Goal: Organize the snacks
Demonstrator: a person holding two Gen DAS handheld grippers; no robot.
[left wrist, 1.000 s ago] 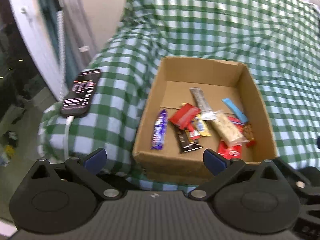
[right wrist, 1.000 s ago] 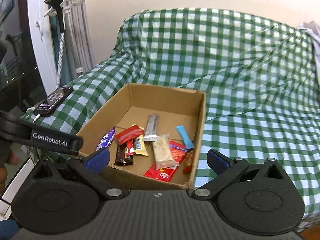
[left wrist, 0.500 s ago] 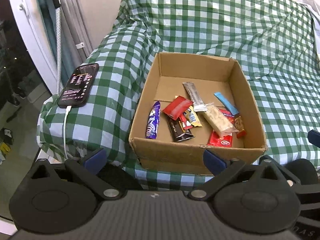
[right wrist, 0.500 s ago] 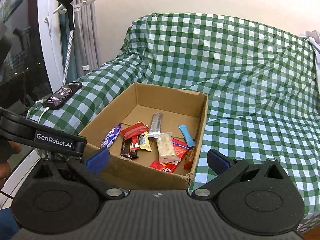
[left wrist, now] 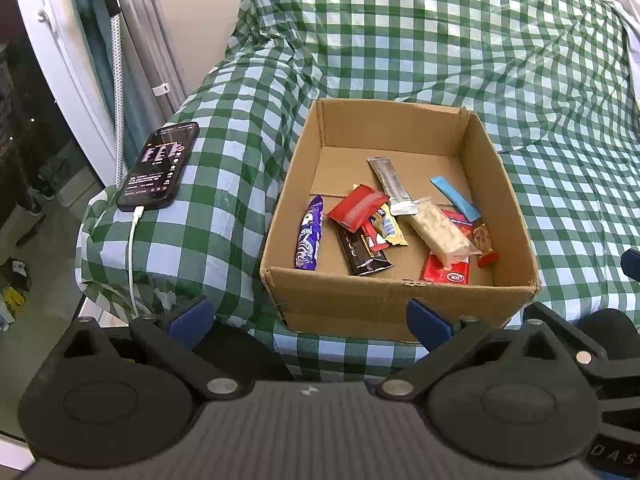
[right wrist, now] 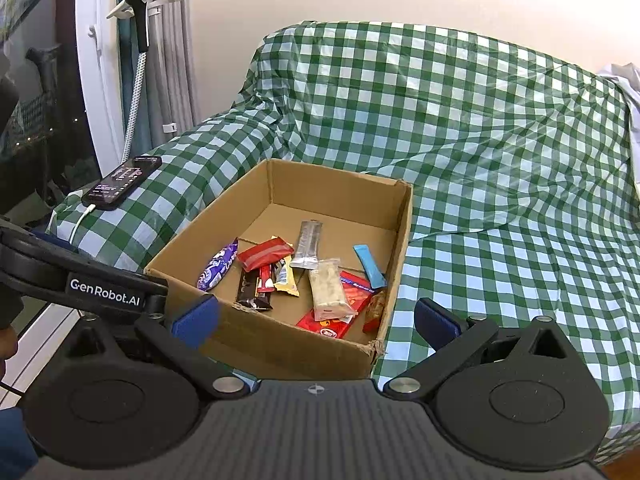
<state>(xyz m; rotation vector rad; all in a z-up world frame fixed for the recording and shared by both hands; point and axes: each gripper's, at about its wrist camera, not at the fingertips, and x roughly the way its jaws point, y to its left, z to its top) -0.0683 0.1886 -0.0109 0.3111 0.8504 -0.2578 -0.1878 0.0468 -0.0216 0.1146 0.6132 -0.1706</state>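
Note:
An open cardboard box [left wrist: 384, 300] [right wrist: 288, 344] sits on a green checked cloth [left wrist: 440, 48] [right wrist: 480, 140]. Inside lie several snacks: a purple bar [left wrist: 308, 236] [right wrist: 216, 266], a red packet [left wrist: 357, 210] [right wrist: 264, 254], a dark brown bar [left wrist: 362, 254], a silver stick [left wrist: 390, 184] [right wrist: 307, 243], a pale cereal bar [left wrist: 440, 230] [right wrist: 329, 294] and a blue stick [left wrist: 454, 196] [right wrist: 369, 265]. My left gripper [left wrist: 310, 318] hangs open before the box's near wall, empty. Just as open and empty, my right gripper [right wrist: 316, 320] is at the near right corner.
A black phone [left wrist: 160, 166] [right wrist: 122, 184] on a white cable lies on the cloth left of the box. Behind it stand a white door frame and grey curtains [right wrist: 172, 60]. The left gripper's body [right wrist: 80, 280] shows at the right wrist view's left edge.
Both grippers have pulled back and up from the box, so it looks smaller and more of the cloth shows. The snacks and the phone have not moved.

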